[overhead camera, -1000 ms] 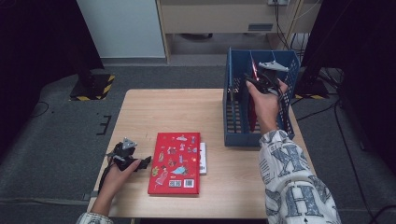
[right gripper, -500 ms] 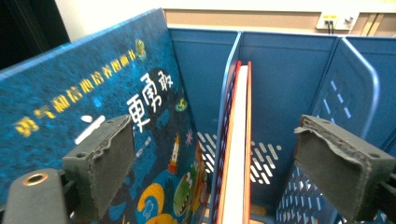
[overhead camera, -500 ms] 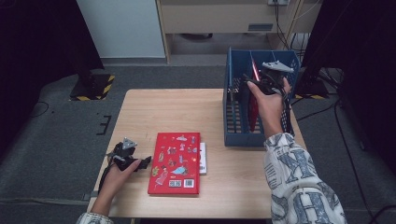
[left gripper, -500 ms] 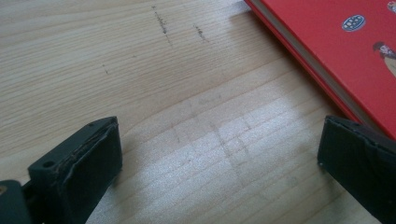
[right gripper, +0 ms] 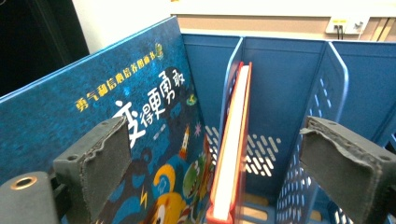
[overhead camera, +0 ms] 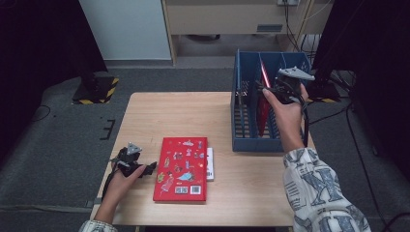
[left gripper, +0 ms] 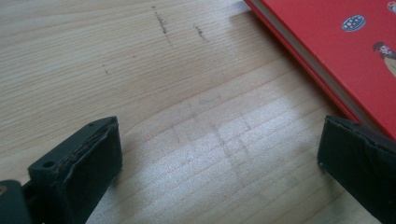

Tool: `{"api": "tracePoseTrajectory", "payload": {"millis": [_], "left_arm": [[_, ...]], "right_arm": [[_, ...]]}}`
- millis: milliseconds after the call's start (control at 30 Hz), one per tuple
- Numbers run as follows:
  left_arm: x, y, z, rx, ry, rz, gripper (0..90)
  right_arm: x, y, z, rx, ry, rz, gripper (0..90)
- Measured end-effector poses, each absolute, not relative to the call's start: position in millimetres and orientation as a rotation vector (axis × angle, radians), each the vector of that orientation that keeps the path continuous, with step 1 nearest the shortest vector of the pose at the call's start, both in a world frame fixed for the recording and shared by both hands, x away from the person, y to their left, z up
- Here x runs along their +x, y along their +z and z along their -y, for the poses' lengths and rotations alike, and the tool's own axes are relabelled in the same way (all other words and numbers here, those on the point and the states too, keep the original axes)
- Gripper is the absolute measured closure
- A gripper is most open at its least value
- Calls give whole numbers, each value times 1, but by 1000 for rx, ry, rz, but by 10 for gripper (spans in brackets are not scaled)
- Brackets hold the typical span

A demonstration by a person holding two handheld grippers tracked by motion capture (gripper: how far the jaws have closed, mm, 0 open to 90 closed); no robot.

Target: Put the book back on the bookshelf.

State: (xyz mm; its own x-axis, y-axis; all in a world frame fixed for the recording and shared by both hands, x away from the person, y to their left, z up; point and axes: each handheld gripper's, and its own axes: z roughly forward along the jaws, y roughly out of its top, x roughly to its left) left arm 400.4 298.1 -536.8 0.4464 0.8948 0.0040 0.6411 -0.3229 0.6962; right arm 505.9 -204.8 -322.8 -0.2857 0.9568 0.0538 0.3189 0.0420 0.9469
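A red picture book (overhead camera: 183, 168) lies flat on the wooden table (overhead camera: 169, 118), on top of a white book (overhead camera: 210, 164). My left gripper (overhead camera: 151, 167) rests just left of it, open, with bare wood between its fingers (left gripper: 77, 165) and the red book's edge (left gripper: 345, 42) beside the right jaw. A blue file rack (overhead camera: 244, 126) stands at the table's right. In it a thin red book (overhead camera: 263, 99) stands upright. My right gripper (overhead camera: 265, 88) hovers over the rack, open, with that red book (right gripper: 231, 154) between its spread jaws but untouched. A blue picture book (right gripper: 116, 116) leans at its left.
Perforated blue dividers (right gripper: 322, 98) split the rack into slots. The table's near edge lies close under the left hand (overhead camera: 121, 186). A patterned sleeve (overhead camera: 319, 193) crosses the table's right front corner. Dark floor surrounds the table.
The right hand with its gripper has drifted a little to the right and farther back over the rack. The left gripper and the flat red book have not moved.
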Motion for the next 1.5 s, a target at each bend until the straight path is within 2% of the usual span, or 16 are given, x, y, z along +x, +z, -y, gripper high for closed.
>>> {"api": "tracePoseTrajectory", "payload": {"millis": [1100, 1500], "left_arm": [[400, -537, -297, 2080, 523, -1277, 0], [401, -537, -296, 2077, 521, -1276, 0]], "right_arm": [[450, -338, 213, 1204, 1248, -1800, 86], [421, -358, 218, 1201, 1277, -1805, 93]]}}
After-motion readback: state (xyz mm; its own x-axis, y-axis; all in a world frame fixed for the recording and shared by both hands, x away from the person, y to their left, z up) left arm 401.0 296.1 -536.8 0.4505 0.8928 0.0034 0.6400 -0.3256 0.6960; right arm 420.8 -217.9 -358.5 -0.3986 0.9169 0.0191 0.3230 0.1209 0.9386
